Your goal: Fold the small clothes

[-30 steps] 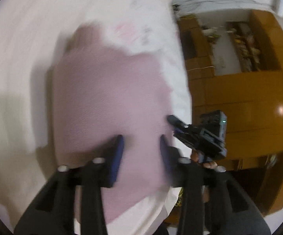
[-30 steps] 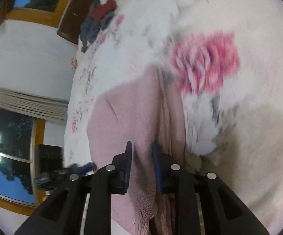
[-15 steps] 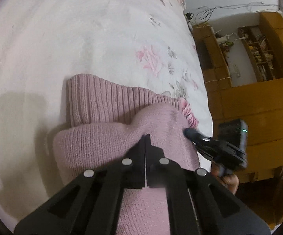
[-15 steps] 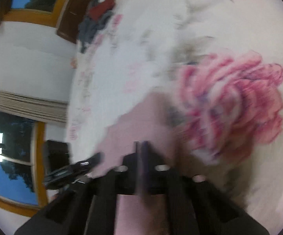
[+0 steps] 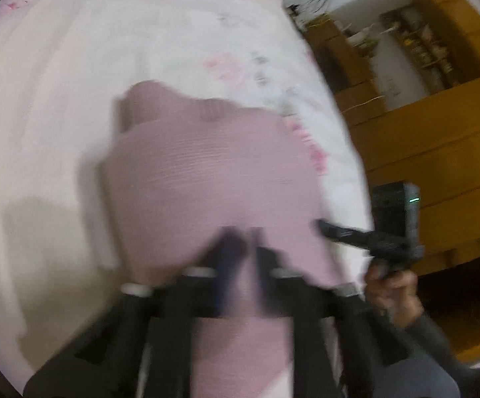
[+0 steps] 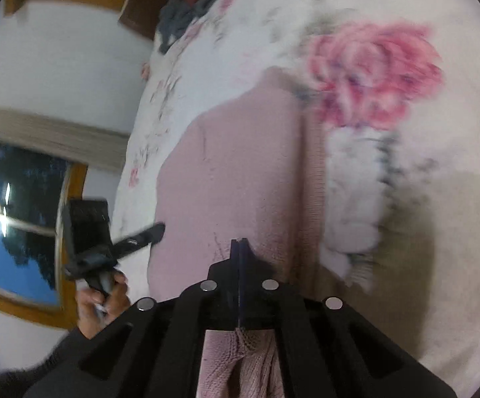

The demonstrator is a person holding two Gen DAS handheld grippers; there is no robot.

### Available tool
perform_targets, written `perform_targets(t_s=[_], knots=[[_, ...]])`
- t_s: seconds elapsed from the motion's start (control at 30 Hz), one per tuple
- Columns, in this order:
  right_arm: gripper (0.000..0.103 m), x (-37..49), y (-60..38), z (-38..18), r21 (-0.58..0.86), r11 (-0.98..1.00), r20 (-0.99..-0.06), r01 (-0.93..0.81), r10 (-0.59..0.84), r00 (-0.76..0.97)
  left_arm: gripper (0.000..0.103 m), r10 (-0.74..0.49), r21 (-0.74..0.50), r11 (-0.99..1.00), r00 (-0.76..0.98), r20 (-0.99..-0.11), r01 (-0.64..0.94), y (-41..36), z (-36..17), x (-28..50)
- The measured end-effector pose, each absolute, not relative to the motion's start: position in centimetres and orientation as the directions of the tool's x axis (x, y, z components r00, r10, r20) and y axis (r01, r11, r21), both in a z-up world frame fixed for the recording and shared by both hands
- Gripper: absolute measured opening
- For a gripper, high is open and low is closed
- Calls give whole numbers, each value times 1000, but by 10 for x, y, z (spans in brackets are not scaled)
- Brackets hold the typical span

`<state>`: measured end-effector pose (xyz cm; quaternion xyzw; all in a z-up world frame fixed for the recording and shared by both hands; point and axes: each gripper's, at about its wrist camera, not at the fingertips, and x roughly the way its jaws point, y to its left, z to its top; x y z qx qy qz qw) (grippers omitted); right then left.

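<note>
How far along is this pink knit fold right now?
Done: pink knit lies doubled on the floral bedspread. In hand: right gripper is shut on its near edge; left gripper shows a small gap. Left: set it down and tackle the clothes pile.

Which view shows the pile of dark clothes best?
Only the right wrist view shows the pile of dark clothes, blurred, far up the bedspread. The left wrist view misses it, showing mainly the pink knit garment.
</note>
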<state>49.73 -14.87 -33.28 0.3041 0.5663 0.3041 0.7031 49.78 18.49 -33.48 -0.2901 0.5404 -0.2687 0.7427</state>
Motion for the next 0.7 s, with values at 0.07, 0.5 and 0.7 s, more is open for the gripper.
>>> perform_targets(t_s=[0.07,0.5,0.7], knots=[[0,491,-150,-316,752,652,-627,-92,752,204,2,-704,-717,693,282,-651,73,188,-322,494],[3,413,-161,-308,739,669,-646,-80,737,200,32,-737,-750,659,253,-627,63,197,-317,435],[0,395,-137,-329,674,734,-723,-89,679,126,37,-681,-683,728,177,-711,60,182,-350,398]])
